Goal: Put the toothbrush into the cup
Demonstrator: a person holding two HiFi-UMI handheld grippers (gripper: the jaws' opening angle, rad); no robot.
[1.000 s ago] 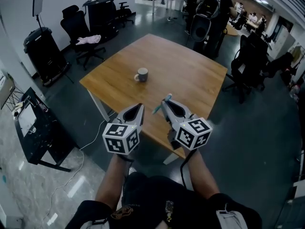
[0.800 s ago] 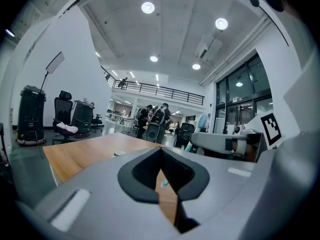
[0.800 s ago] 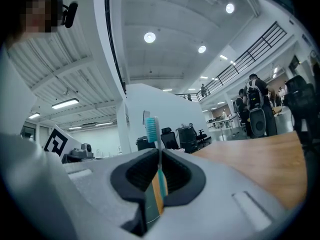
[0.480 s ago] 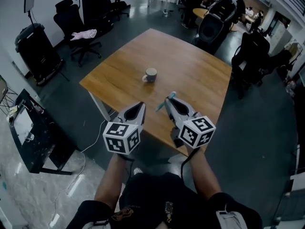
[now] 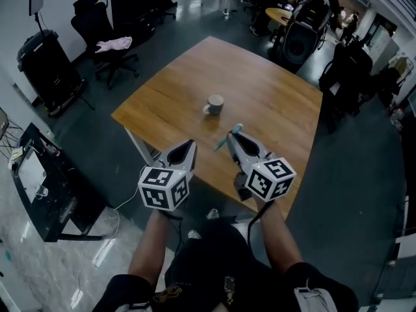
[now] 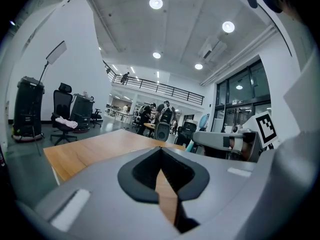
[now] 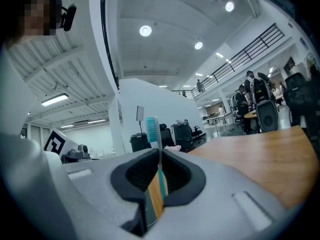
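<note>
Clamping the toothbrush [image 5: 235, 130], right hand-held gripper [image 5: 228, 136] hangs apart from the cup [image 5: 214, 104]; left hand-held gripper [image 5: 190, 145] closed.

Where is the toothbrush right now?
In the head view the toothbrush is clamped in the right gripper, above the near part of the table, short of the cup standing mid-table.

Big wooden table [image 5: 175, 103] sits mid-room on a dark glossy floor [image 5: 351, 194]. Off its far left edge there's a black office chair [image 5: 91, 25] with a pink cloth [image 5: 114, 43] on the seat, and a tall black case [image 5: 47, 57] just left of that. A black cart [image 5: 58, 194] stands off the near left edge. More dark chairs [image 5: 344, 64] crowd past the right corner.
</note>
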